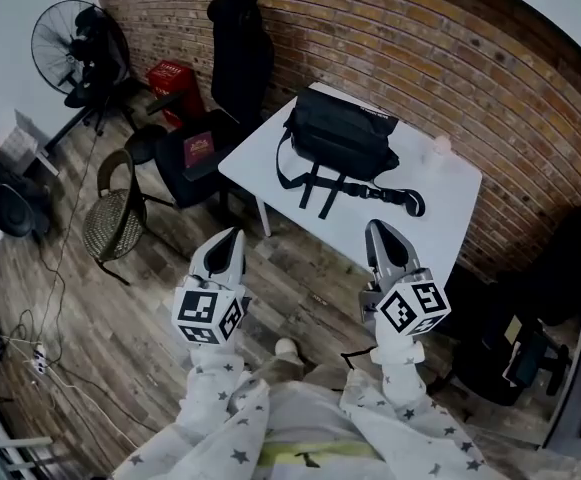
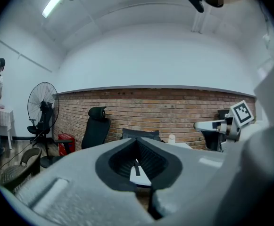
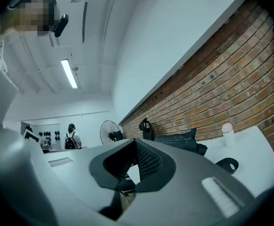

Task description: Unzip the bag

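Seen from above, the left tongs point(image 1: 232, 238) at 7 o'clock are closed on nothing. The black bag point(image 1: 345, 138) lies at 12 o'clock on the white worktop point(image 1: 450, 203), its strap trailing toward 4 o'clock. The right tongs point(image 1: 375, 230) at 5 o'clock are likewise closed and empty. Only the gripper views show a distant person point(image 3: 71, 138) wearing a backpack; only the head view shows the wicker chair point(image 1: 110, 223).

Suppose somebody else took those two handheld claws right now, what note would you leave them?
Left gripper: shut, empty, held in the air short of the black bag.
Right gripper: the same.
The bag lies on the white table by the brick wall, straps trailing toward the table's near edge.
Done: nothing, bag untouched.
Left: reach the bag, find its zip, pull it open.
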{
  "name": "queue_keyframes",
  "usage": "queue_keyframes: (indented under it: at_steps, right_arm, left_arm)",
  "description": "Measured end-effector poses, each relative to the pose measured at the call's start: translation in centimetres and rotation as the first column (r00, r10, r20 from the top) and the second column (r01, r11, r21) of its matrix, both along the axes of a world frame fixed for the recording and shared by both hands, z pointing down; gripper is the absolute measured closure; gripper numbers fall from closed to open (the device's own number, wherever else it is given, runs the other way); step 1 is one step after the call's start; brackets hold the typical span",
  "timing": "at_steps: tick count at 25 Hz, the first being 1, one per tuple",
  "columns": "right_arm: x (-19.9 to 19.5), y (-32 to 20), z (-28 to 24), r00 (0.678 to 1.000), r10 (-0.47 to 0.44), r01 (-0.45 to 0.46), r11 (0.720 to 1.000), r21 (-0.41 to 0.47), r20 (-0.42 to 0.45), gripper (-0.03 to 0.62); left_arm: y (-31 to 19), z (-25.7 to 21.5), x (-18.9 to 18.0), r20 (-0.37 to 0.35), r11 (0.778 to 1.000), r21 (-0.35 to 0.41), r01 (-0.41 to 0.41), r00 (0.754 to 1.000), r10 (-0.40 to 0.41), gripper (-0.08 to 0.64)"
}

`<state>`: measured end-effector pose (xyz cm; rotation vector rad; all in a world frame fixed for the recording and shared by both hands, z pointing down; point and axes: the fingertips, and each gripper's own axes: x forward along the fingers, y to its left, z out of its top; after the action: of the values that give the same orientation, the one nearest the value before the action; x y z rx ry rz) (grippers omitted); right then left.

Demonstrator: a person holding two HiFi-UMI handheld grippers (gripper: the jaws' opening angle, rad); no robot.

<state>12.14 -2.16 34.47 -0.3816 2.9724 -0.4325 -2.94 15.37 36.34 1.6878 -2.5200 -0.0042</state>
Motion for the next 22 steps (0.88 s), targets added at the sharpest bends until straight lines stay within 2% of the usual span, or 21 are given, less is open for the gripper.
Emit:
queue_keyframes:
  at_steps: [7, 13, 18, 22]
  right_arm:
    - [-2.8, -0.3, 1.8, 1.000, -0.002, 0.002, 1.000, -0.030, -0.018, 0.584]
    - [-4.3, -2.9, 2.0, 0.999, 0.028, -0.029, 0.999, -0.024, -0.031, 0.584]
    - [-7.2, -5.3, 2.7, 0.999, 0.029, -0.030, 0.999, -0.040, -0.033, 0.584]
    - [-10.2, -7.0, 3.4, 0.999, 0.015, -0.018, 0.998, -0.059, -0.041, 0.584]
  left_arm:
    - [-0.8, 1.8, -2.3, -0.033, 1.000, -0.014, -0.013, 0.999, 0.012, 0.561]
    - [-2.1, 2.2, -4.0, -0.037, 1.000, -0.021, -0.022, 0.999, 0.021, 0.561]
    - [-3.8, 3.0, -7.2, -0.054, 1.000, -0.026, -0.008, 0.999, 0.007, 0.561]
    - [-6.5, 3.0, -9.8, -0.057, 0.999, -0.029, -0.028, 0.998, 0.026, 0.561]
